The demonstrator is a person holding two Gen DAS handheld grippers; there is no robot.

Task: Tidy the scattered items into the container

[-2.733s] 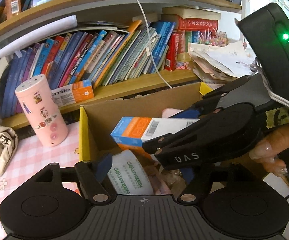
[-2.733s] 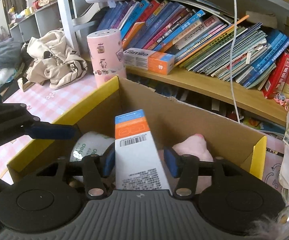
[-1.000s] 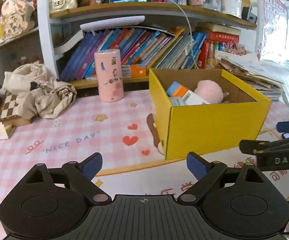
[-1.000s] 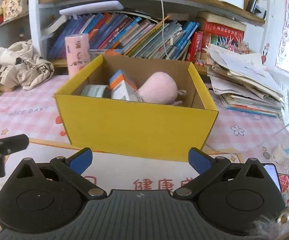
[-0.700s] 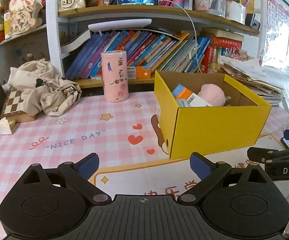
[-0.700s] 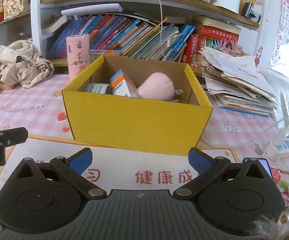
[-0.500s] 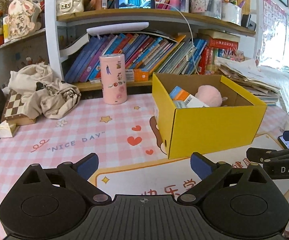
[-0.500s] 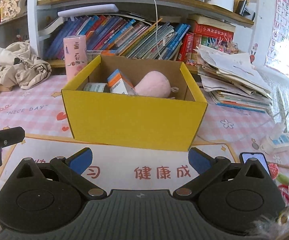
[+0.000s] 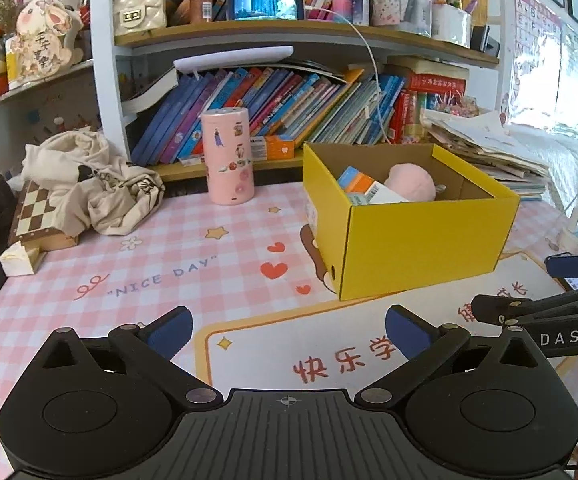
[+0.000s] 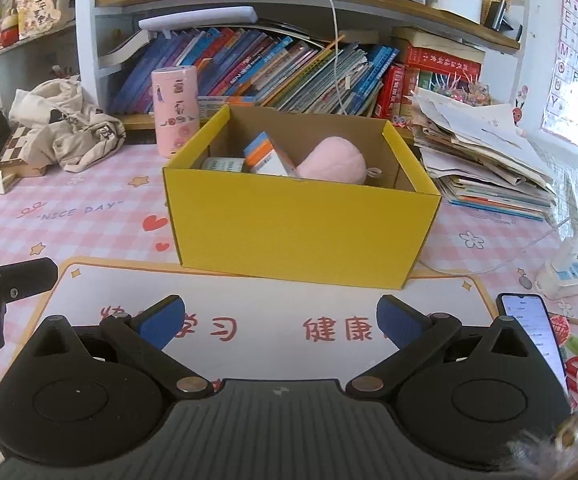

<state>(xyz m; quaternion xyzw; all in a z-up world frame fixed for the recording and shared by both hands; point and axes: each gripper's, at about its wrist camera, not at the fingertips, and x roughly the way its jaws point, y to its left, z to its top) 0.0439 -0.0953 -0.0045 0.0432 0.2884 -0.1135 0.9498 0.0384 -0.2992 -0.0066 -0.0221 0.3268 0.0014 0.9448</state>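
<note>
A yellow cardboard box stands on the pink checked table mat. Inside it lie an orange-and-blue carton, a pink plush and a white roll. My left gripper hovers open and empty over the mat, short of the box's front left corner. My right gripper is also open and empty, facing the box's long front wall from a little way off. Each gripper shows at the edge of the other's view.
A pink sticker-covered cylinder stands behind the box's left end. Crumpled cloth lies on a chessboard at far left. A paper stack, a white plug adapter and a phone lie right of the box.
The right gripper let go of the carton, which now lies in the box. Both grippers have pulled back from the box, and it looks smaller in both views.
</note>
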